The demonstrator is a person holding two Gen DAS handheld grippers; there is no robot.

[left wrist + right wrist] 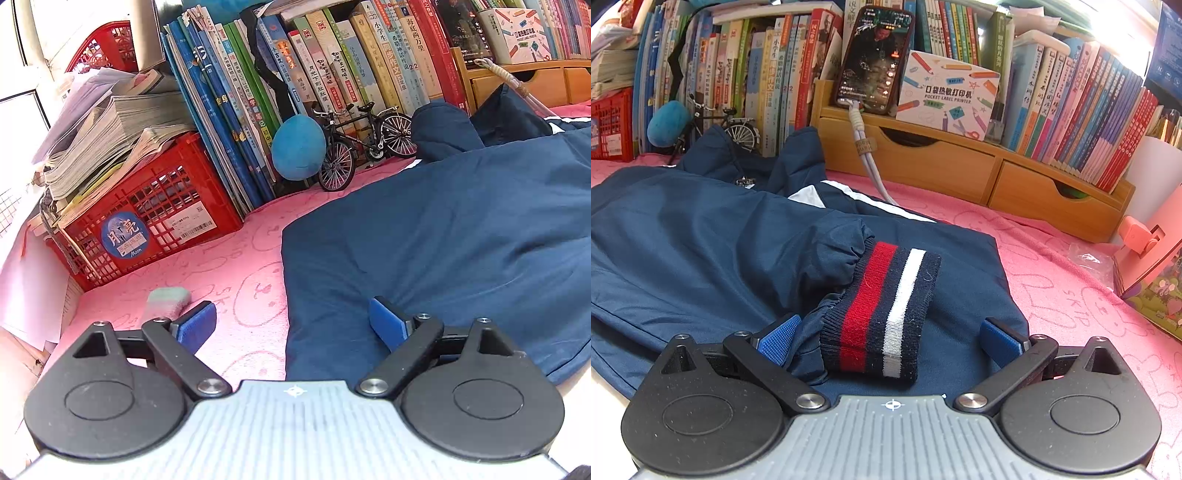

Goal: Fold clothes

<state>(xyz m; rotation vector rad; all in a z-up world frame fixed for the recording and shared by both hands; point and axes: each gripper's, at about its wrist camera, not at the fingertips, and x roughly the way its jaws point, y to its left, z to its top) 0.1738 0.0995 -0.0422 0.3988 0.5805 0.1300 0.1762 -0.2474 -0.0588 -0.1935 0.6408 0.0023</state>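
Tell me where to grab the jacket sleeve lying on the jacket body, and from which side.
Take the striped ribbed cuff, probably best. It is thick, firm and lies flat atop the navy jacket, its end pointing toward the open right gripper. Come straight in from the near edge, one of the fingers on each side of the cuff.

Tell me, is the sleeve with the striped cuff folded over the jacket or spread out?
Folded over: the striped cuff lies on top of the navy jacket body.

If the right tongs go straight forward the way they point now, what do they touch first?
Most likely the striped knit cuff of the navy blue jacket: it lies directly between the open right tongs, apparently just ahead of them, though depth is unclear.
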